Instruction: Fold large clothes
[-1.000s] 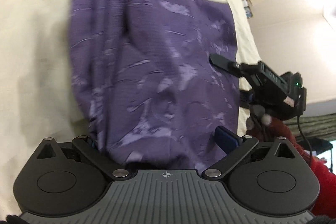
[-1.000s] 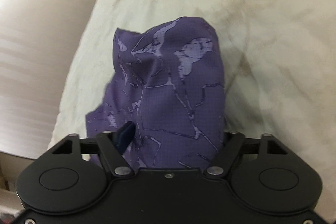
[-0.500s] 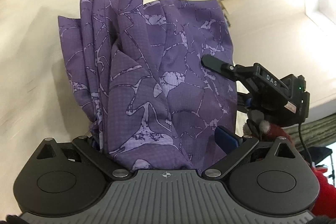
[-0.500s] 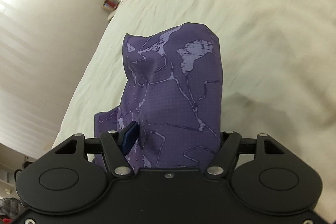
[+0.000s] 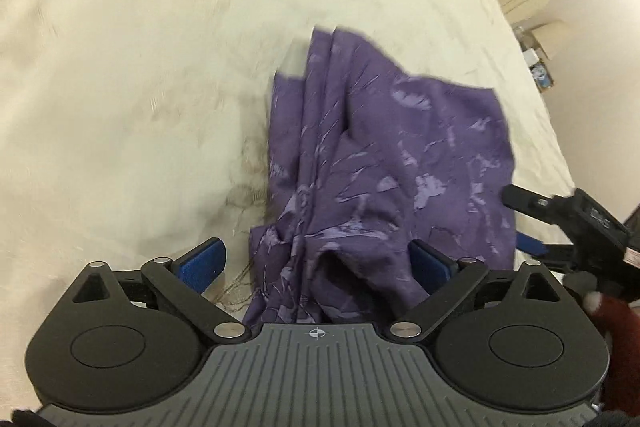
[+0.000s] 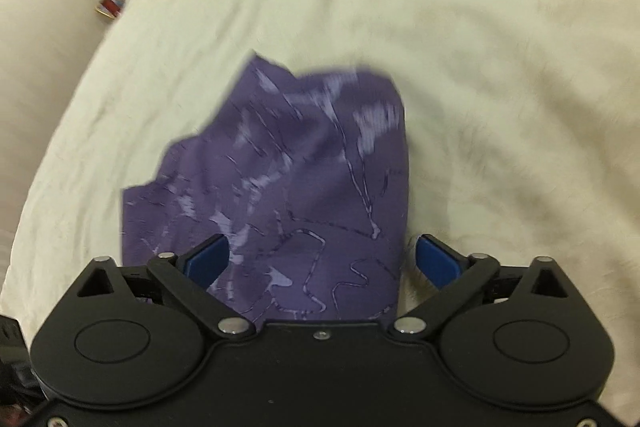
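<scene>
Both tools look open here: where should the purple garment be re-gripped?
Likely the purple garment is best taken at its near bunched edge, straight ahead of the left tool; the pleats gather there between its open fingers, while the far edge lies loose on the bedspread.

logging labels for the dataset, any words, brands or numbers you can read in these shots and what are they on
None can be read.
White marks on the right gripper body, seen from the left wrist view: too blurred to read.
Bottles beside the bed: labels too small.
Red item on the floor: too blurred.
Purple cloth: pattern only, no text.
</scene>
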Demonstrator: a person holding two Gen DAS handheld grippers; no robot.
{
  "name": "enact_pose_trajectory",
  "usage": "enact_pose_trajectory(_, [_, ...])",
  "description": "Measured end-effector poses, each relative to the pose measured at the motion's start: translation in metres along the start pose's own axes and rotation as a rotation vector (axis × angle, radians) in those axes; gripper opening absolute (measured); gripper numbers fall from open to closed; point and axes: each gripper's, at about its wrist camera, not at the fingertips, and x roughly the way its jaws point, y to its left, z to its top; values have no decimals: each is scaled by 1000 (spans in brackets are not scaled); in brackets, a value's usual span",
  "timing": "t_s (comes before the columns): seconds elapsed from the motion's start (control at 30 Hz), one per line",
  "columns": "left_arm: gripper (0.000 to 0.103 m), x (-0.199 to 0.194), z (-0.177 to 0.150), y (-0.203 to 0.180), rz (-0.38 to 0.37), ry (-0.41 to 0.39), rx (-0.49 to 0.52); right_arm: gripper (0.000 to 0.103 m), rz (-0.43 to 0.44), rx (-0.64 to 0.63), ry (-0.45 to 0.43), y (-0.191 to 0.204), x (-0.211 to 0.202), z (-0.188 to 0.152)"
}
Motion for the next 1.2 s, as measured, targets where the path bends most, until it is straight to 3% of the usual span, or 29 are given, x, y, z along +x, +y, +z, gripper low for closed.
enact_pose_trajectory(0.13, [98, -45, -6, -33, 68, -107, 119, 103, 15, -68, -132, 14, -43, -9])
enact_pose_trajectory(0.27, [98, -84, -3, -82, 120, -217, 259, 103, -40, -149, -229, 30, -78, -27])
enact_pose_trajectory(0.5, [98, -121, -21, -144, 199, -318, 435, 103, -41, -207, -312, 57, -119, -52])
enact_pose_trajectory(0.67, [98, -131, -32, -170, 307, -310, 456, 103, -67, -154, -326, 66, -139, -72])
enact_pose_trajectory(0.83, [98, -146, -44, -167, 332, -266, 439, 103, -75, -114, -347, 71, -160, -92])
enact_pose_trajectory(1.07, [98, -173, -72, -163, 415, -277, 476, 103, -196, -121, -358, 97, -187, -122])
enact_pose_trajectory(1.2, [98, -183, -84, -156, 392, -240, 473, 102, -236, -76, -314, 103, -195, -132])
